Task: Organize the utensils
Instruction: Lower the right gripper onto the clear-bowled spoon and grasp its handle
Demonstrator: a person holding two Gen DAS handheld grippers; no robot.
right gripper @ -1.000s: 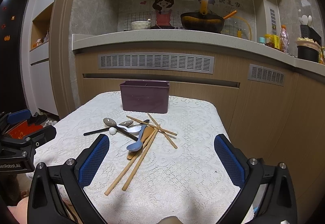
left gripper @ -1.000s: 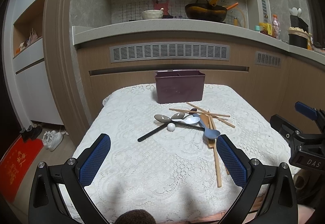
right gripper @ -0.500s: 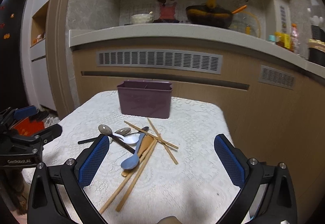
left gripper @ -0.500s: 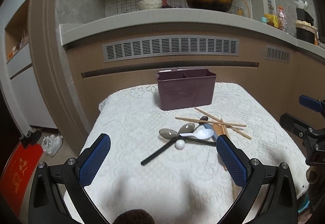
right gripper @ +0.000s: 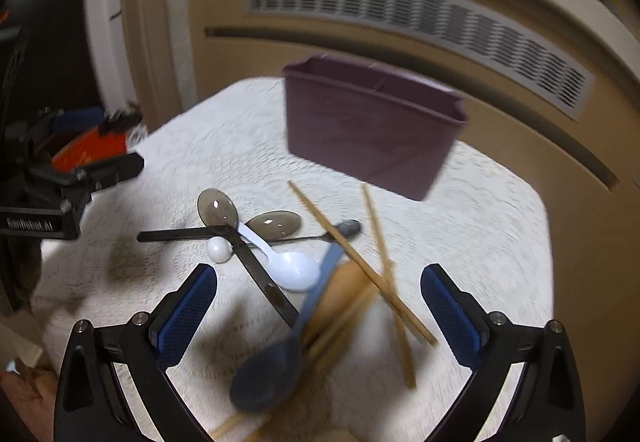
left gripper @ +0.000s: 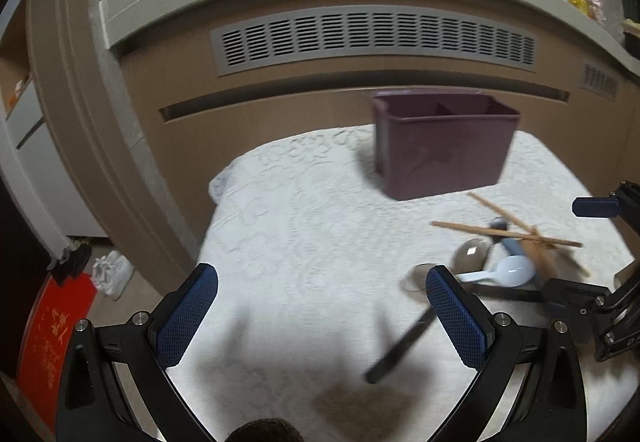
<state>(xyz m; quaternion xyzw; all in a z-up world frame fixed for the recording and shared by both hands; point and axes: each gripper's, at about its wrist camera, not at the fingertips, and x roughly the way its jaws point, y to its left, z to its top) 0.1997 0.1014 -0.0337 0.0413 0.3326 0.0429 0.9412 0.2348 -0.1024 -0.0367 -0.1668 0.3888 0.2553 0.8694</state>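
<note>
Both grippers have moved closer to the utensil pile since the earlier frames. We count, left to right, two smoky translucent spoons, one white spoon, one blue spoon, one wooden spoon and several chopsticks; blur prevents an exact chopstick count. One purple two-compartment holder stands behind on the lace tablecloth. We hold the left gripper and right gripper spread wide, gripping nothing. Lettering on the left gripper is blurred.

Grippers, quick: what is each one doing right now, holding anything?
Left gripper: open, empty, over the tablecloth.
Right gripper: open, empty, over the blue spoon and chopsticks.
</note>
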